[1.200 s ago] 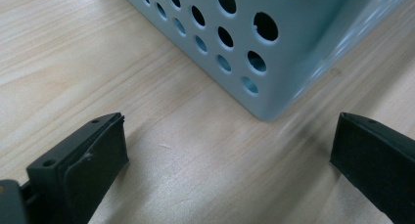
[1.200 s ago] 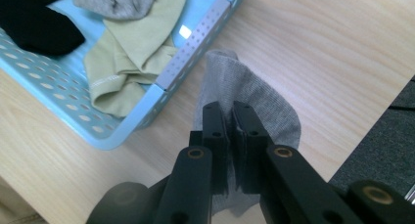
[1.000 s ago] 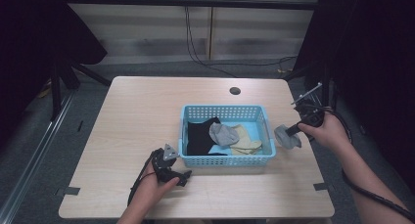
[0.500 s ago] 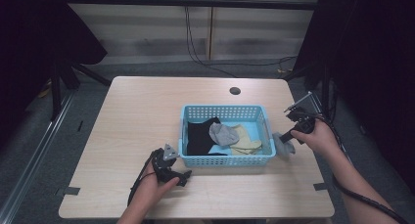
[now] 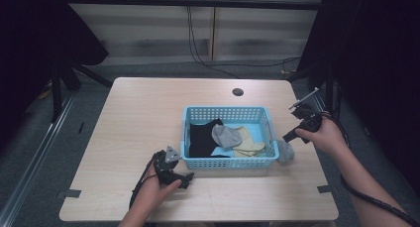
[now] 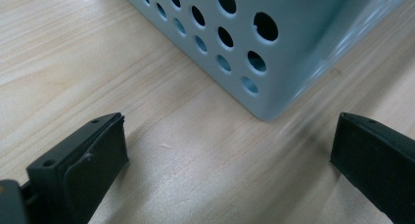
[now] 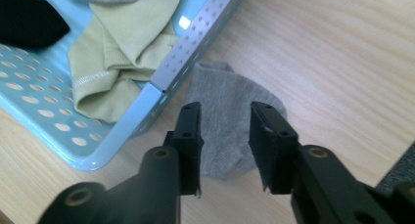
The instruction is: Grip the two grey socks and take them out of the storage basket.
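Now the right claw has just been opening its jaws; the small grey knitted sock, carried clamped a second ago, lies released on the pale wooden surface, just beside the near right corner of the light-blue perforated plastic basket. That sock's removal looks finished. In the right gripper view, its long axis runs from the basket rim towards the claw. The left claw rests open, empty, at the basket's near left corner.

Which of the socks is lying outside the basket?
The grey sock on the bare table, against the blue basket's near right corner, under the right gripper. The other grey sock, the yellow-green one and the black one lie inside the basket.
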`<state>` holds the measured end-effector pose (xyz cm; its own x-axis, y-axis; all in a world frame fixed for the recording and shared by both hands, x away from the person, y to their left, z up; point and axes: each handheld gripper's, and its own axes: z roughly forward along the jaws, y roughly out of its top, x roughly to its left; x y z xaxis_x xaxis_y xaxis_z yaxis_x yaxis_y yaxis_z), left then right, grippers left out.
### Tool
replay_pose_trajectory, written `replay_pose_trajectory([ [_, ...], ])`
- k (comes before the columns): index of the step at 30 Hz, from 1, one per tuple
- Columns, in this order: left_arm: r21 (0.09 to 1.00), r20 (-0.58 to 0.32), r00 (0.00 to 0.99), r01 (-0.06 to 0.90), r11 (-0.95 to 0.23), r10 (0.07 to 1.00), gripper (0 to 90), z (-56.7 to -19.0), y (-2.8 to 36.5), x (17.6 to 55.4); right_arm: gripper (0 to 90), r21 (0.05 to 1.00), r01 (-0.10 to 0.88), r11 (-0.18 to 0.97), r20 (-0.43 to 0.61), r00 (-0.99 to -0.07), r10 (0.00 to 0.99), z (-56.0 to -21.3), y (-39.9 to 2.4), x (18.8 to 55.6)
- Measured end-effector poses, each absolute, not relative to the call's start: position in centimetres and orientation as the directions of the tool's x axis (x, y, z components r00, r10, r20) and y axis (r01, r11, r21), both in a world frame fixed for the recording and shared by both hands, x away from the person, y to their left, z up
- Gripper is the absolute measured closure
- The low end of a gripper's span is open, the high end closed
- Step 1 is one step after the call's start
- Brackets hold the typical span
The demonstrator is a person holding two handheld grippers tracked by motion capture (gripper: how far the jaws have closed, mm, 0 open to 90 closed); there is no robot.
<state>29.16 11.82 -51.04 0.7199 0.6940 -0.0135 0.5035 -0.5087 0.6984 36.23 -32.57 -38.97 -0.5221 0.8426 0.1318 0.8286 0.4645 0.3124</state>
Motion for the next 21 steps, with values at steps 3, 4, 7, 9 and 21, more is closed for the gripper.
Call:
replay_pose_trajectory([
  [3,0.700,-0.013,0.719,0.503,-0.507,0.695,0.0,-51.1,11.8,29.2,55.3,0.331,0.831,0.448,0.140,-0.513,0.847,-38.0,-32.4,36.3],
  [4,0.701,-0.013,0.719,0.502,-0.507,0.695,0.0,-51.1,11.8,29.2,52.6,0.338,0.827,0.450,0.138,-0.516,0.845,-37.7,-32.2,36.3],
  [7,0.701,-0.013,0.719,0.502,-0.506,0.695,0.0,-51.1,11.8,29.2,44.7,0.367,0.823,0.433,0.147,-0.511,0.847,-37.2,-31.4,36.5],
  [9,0.701,-0.013,0.719,0.502,-0.506,0.695,0.0,-51.1,11.8,29.2,40.3,0.388,0.820,0.421,0.158,-0.510,0.846,-37.0,-30.7,36.7],
  [21,0.701,-0.014,0.718,0.503,-0.506,0.696,0.0,-51.1,11.8,29.2,32.1,0.430,0.768,0.475,0.148,-0.578,0.802,-37.9,-24.8,38.3],
])
